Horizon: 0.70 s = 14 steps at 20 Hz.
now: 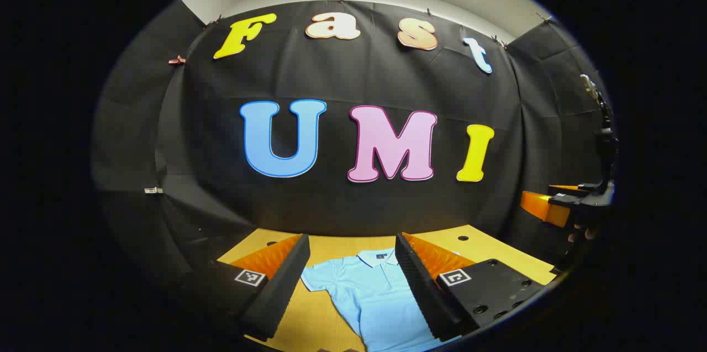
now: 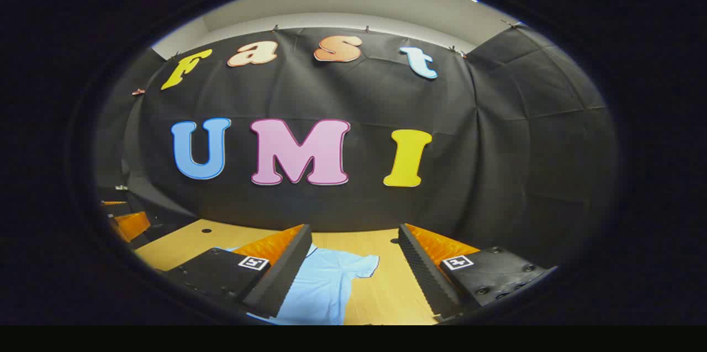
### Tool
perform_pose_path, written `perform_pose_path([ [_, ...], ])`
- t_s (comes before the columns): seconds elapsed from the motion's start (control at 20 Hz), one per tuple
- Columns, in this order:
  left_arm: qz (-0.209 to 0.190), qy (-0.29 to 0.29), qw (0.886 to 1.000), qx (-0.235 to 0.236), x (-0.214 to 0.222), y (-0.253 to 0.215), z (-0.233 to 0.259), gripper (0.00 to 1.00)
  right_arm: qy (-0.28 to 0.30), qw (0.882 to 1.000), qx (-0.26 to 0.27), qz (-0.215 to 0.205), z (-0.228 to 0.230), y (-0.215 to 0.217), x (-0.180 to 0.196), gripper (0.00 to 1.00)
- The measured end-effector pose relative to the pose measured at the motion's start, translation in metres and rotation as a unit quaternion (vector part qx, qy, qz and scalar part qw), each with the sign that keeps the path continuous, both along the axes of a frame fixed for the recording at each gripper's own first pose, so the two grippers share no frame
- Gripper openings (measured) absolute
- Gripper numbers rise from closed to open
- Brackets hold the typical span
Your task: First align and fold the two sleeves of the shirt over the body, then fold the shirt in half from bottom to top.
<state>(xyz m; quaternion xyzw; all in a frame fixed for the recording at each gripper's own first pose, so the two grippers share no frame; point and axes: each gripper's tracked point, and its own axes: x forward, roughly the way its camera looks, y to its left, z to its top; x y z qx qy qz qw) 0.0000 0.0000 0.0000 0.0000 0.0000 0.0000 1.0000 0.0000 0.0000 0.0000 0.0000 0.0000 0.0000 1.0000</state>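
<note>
A light blue polo shirt (image 1: 375,297) lies flat on the wooden table (image 1: 331,244), collar toward the far wall, one short sleeve spread out to the left. My left gripper (image 1: 352,250) hovers above it, open, with the collar and chest showing between its fingers. In the right gripper view the shirt (image 2: 326,285) shows its other short sleeve, spread toward the right. My right gripper (image 2: 354,238) is open above that side, holding nothing. The right gripper (image 1: 558,203) also appears at the far right edge of the left gripper view, held up above the table.
The table (image 2: 381,291) reaches back to the black cloth wall, with small dark holes (image 1: 463,238) near its far edge. Bare wood lies on both sides of the shirt. The other gripper (image 2: 124,222) shows at the left edge of the right gripper view.
</note>
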Motion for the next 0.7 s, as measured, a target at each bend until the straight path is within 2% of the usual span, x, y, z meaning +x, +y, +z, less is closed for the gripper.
perform_pose_path([
  [0.7,-0.002,0.010,1.000,0.012,0.019,-0.001,-0.004,0.98,0.025,1.000,0.002,0.016,-0.024,0.009,0.021,0.98],
])
